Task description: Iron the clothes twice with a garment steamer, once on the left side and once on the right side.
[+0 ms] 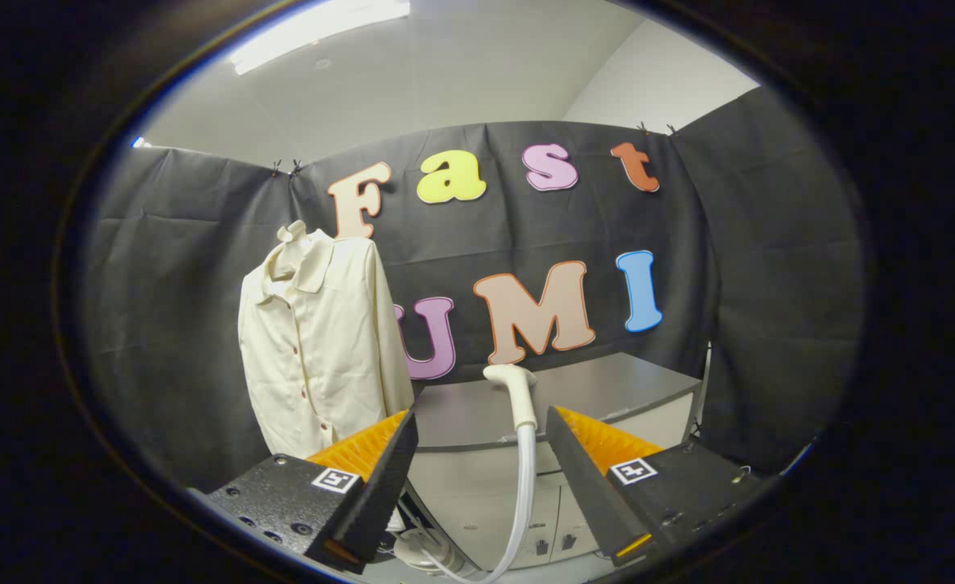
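Observation:
A cream button-up shirt point(319, 341) hangs upright against the booth wall, beyond and slightly left of my left finger. The white steamer head point(514, 389) stands upright on its handle, with a white hose point(524, 495) running down from it between my fingers. My gripper point(481, 426) is open, its two fingers spread wide on either side of the steamer handle without touching it. The steamer head lies just ahead of the fingertips, right of the shirt.
A grey-topped cabinet point(607, 389) with white doors stands behind the steamer, against the black cloth wall. The steamer's white base and coiled hose point(425, 556) sit low on the floor between my fingers.

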`<state>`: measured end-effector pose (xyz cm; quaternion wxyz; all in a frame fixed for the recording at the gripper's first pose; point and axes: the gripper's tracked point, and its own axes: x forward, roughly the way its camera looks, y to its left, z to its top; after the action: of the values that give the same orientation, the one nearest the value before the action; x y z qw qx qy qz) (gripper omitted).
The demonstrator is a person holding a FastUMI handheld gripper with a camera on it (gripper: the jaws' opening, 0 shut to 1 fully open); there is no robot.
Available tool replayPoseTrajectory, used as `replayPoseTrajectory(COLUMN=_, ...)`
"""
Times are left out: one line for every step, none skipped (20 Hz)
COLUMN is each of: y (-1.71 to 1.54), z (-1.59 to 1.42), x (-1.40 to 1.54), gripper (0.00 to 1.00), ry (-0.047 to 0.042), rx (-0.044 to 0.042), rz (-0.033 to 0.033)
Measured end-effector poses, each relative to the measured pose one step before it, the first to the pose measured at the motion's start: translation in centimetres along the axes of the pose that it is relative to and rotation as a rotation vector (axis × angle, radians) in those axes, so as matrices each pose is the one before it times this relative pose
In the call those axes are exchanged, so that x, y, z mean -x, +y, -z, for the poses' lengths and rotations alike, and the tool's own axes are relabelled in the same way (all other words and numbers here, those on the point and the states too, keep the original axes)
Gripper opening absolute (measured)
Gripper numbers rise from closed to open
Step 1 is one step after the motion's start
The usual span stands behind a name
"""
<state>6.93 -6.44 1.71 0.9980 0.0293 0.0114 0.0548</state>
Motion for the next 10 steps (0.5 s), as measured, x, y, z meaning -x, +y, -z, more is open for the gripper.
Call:
replayPoseTrajectory(y=-0.217, z=-0.049, x=-0.740, gripper=0.96, ry=0.00282, rx=0.00312, rz=-0.00808)
replayPoseTrajectory(y=-0.135, z=-0.046, x=-0.737, gripper=0.96, ry=0.00929, rx=-0.00029, rz=-0.00899)
replayPoseTrajectory(y=0.057, z=-0.048, x=-0.750, gripper=0.96, ry=0.00500, rx=-0.00378, rz=-0.01507)
replayPoseTrajectory(y=0.068, z=-0.167, x=-0.924, gripper=0.97, ry=0.00441, rx=-0.00487, rz=-0.01718)
replayPoseTrajectory(y=-0.051, z=-0.142, x=-0.914, gripper=0.97, ry=0.00593, rx=-0.00339, rz=-0.01127)
replayPoseTrajectory(y=-0.120, z=-0.214, x=-0.919, gripper=0.97, ry=0.00968, rx=-0.00275, rz=-0.00981)
replayPoseTrajectory(y=-0.262, z=0.067, x=-0.986, gripper=0.97, ry=0.01119, rx=-0.00134, rz=-0.00846)
replayPoseTrajectory(y=-0.055, z=-0.020, x=-1.022, gripper=0.97, ry=0.01190, rx=-0.00318, rz=-0.01151)
replayPoseTrajectory(y=-0.267, z=0.102, x=-1.192, gripper=0.97, ry=0.00983, rx=-0.00430, rz=-0.00656)
replayPoseTrajectory(y=-0.269, z=-0.064, x=-1.064, gripper=0.97, ry=0.00858, rx=-0.00467, rz=-0.00647)
